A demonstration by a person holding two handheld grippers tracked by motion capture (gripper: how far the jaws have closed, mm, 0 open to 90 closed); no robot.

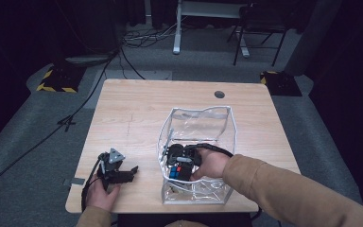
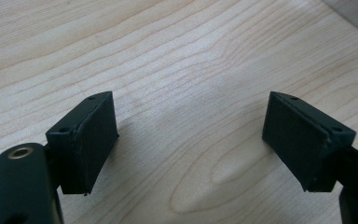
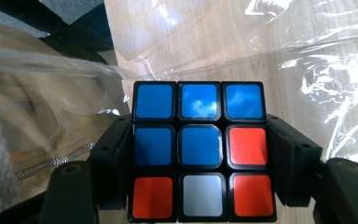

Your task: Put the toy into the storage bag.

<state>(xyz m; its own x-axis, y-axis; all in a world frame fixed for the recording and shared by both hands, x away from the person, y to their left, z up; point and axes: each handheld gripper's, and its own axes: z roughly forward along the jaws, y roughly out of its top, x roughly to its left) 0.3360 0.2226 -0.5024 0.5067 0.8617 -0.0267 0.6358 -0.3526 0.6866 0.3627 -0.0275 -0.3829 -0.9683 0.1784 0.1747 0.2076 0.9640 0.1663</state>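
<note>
Inside the clear plastic bag (image 1: 196,156) on the table (image 1: 137,109), the right gripper (image 3: 200,161) clamps a puzzle cube (image 3: 200,149), its blue face clear close up; the left gripper (image 2: 189,140) rests wide open over bare wood.

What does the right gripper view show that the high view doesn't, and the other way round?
The right gripper view gives the cube's facing stickers: five blue, three red, one grey, with the pads against its two sides. The high view gives the layout: the clear bag standing on the table, the right gripper inside it, and the left gripper open beside the bag. Both show cube, bag and wooden tabletop.
</note>
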